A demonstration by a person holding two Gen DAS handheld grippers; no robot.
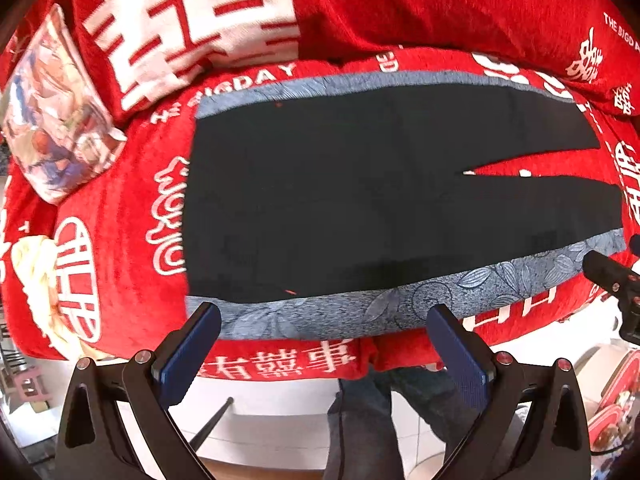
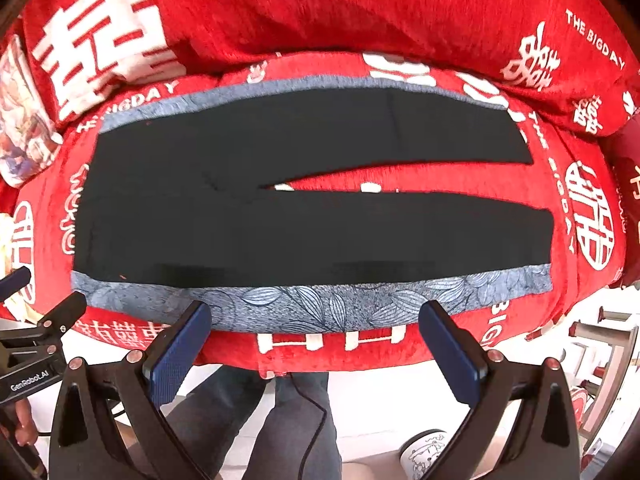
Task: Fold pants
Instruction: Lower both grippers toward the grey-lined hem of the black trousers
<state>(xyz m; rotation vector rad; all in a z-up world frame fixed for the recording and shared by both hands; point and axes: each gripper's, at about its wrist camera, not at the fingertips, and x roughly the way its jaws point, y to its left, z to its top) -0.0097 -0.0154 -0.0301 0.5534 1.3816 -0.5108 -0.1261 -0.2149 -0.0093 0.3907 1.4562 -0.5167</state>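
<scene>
Pants flat on cloth, both grippers wide and empty

Left wrist view: black pants [image 1: 360, 192] lie spread flat on a blue-grey leaf-print cloth [image 1: 400, 308], which sits on a red blanket [image 1: 120, 208] with white lettering. Waist end points left, the two legs run right with a narrow red wedge showing between them. Left gripper [image 1: 326, 350] hovers just off the near edge of the cloth, blue pads [image 1: 188, 356] spread wide, nothing between them. Printed pillow [image 1: 52, 116] rests at far left. Part of the right gripper [image 1: 612, 280] shows at the right edge; its opening can't be told from here.

Right wrist view: same pants [image 2: 304, 224], full length visible, legs ending near the right side of the cloth [image 2: 320, 304]. Right gripper [image 2: 316, 340] is held at the near edge, jaws wide apart, holding nothing. Person's legs [image 2: 280, 420] stand below
</scene>
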